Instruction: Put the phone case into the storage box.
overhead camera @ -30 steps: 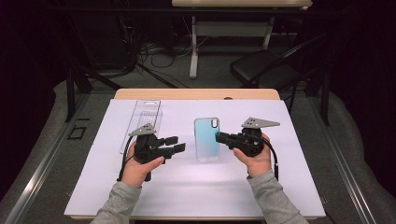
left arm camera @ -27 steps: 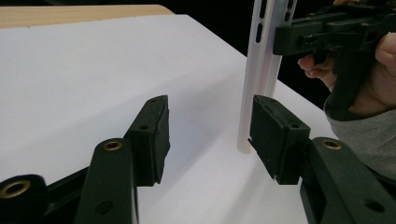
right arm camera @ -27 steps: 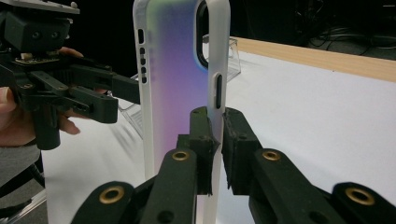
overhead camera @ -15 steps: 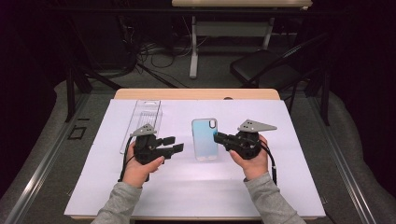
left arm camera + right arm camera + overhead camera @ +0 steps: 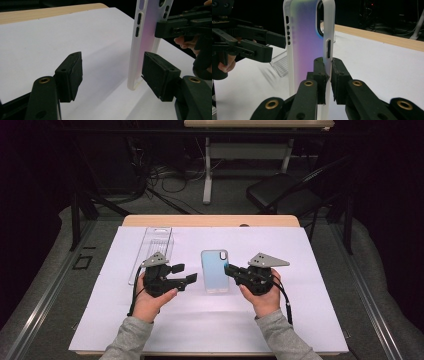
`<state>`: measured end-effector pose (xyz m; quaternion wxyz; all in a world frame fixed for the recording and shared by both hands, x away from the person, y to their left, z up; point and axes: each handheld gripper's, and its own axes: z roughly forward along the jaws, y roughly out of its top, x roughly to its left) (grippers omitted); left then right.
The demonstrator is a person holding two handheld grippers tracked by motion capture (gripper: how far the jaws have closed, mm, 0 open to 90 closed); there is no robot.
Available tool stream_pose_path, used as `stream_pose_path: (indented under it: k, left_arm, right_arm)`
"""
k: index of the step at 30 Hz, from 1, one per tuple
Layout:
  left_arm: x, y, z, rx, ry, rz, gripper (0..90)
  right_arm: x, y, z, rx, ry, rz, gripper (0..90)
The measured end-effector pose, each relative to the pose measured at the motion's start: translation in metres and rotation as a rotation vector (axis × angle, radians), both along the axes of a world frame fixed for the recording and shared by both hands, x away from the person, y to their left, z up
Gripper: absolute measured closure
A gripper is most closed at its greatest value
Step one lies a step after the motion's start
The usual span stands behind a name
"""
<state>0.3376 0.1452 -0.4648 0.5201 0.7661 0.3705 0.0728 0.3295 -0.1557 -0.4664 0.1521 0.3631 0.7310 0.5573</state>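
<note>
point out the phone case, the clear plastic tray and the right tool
phone case (image 5: pixel 215 270), high view, middle of its iridescent back
clear plastic tray (image 5: pixel 156 239), high view, upper part of its transparent bed
right tool (image 5: pixel 329 75), right gripper view, between its two pads, which are clamped on the case's edge

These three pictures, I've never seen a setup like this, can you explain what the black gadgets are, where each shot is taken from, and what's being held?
A person sits at a table covered with a white sheet and holds a black hand-operated claw in each hand. The high view looks down from above the person. The other two pictures come from small cameras riding on each claw, looking along its two jaws.

The right claw is shut on the side edge of a translucent phone case, which the gripper views show standing on its end; the right gripper view shows the pads pinching it. The left claw is open beside the case: its jaws have just been opening, with the case's edge next to one pad, not squeezed.

A clear plastic tray lies farther back on the sheet, beyond the left hand.
</note>
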Motion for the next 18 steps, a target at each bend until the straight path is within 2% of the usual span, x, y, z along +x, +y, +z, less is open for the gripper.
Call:
stream_pose_path:
  k: [6, 18]
  left_arm:
    - [-0.0026, -0.001, 0.0024, 0.008, -0.021, 0.012, 33.4]
    - [-0.0064, -0.0024, 0.0062, -0.009, -0.051, 0.018, 33.6]
  right_arm:
    - [-0.0029, 0.004, -0.0024, 0.009, -0.01, -0.017, 83.4]
    - [-0.0056, 0.0088, -0.0048, 0.01, -0.016, -0.021, 83.4]
